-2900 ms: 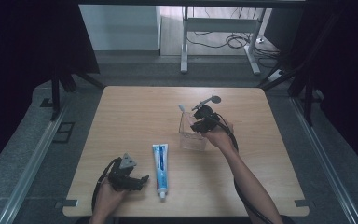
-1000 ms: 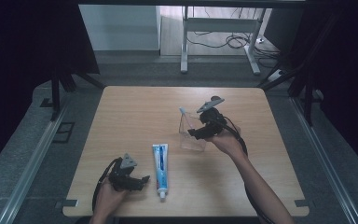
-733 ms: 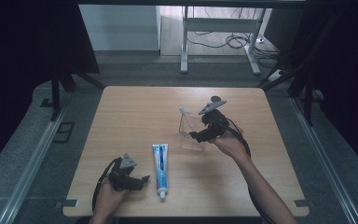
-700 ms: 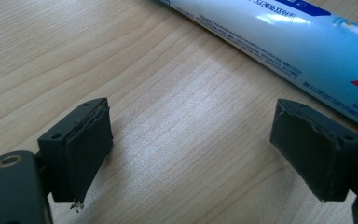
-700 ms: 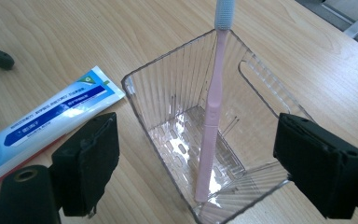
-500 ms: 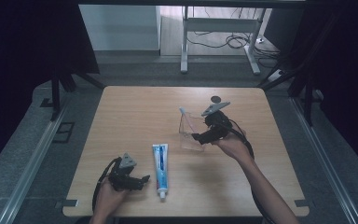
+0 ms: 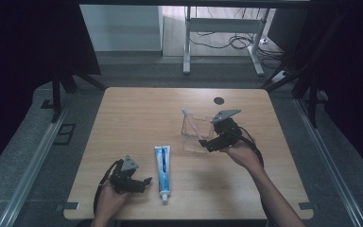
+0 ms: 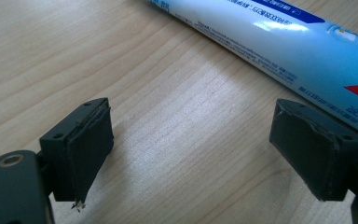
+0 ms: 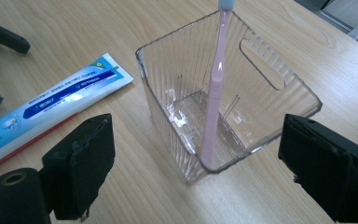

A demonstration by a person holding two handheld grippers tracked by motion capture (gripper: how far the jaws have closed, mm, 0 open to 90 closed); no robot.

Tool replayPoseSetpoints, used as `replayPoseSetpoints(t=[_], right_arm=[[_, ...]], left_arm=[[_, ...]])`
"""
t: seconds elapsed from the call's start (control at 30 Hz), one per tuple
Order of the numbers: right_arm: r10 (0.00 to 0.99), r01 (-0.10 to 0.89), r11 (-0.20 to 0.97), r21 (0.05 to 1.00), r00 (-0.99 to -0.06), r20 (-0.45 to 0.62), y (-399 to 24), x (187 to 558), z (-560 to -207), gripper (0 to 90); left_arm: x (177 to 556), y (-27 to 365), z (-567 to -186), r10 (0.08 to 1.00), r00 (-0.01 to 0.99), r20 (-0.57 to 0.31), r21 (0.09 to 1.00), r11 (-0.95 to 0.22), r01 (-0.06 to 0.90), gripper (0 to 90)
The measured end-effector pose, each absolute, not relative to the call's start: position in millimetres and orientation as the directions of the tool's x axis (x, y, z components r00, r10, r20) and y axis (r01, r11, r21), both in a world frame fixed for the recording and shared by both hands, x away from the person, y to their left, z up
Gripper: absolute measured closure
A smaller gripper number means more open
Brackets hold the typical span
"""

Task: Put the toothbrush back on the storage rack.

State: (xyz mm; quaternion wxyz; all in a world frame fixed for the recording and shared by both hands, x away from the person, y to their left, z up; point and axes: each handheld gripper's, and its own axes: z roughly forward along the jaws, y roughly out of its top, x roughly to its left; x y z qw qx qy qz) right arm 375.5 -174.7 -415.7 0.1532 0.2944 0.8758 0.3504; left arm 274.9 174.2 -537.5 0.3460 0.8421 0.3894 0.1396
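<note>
A clear ribbed plastic container (image 7: 194, 134) stands right of the table's middle, and a pink toothbrush (image 7: 188, 123) leans upright inside it, head up. My right gripper (image 7: 205, 143) is at the container's near right side; its jaws have just been opening and stand open with nothing between them. In the right gripper view the container (image 9: 261, 107) and toothbrush (image 9: 213, 112) sit just beyond the right gripper (image 9: 196, 172). A blue and white toothpaste tube (image 7: 162, 171) lies flat near the front edge. My left gripper (image 7: 144, 184) rests open just left of the tube (image 8: 279, 46).
The wooden table (image 7: 132, 118) has a small dark round mark (image 7: 218, 100) near its far edge. Beyond the table are a white desk frame (image 7: 220, 45) and cables on the floor. Dark curtains hang on both sides.
My right gripper has drawn back from the container toward the near right, its jaws spreading, and the toothbrush stays standing in the container. The left gripper has kept still.
</note>
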Motion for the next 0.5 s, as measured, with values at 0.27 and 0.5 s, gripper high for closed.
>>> replayPoseSetpoints(t=[0.27, 0.5], right_arm=[[0.623, 0.405, 0.573, 0.713, -0.780, -0.058, -187, 365, -419, 11.0], [0.627, 0.410, 0.567, 0.714, -0.777, -0.052, -197, 355, -426, 11.4]], left_arm=[[275, 177, -537, 0.756, 0.653, -0.047, 0.706, -0.437, 0.557, 13.8], [275, 179, -536, 0.762, 0.646, -0.055, 0.722, -0.416, 0.552, 14.0]])
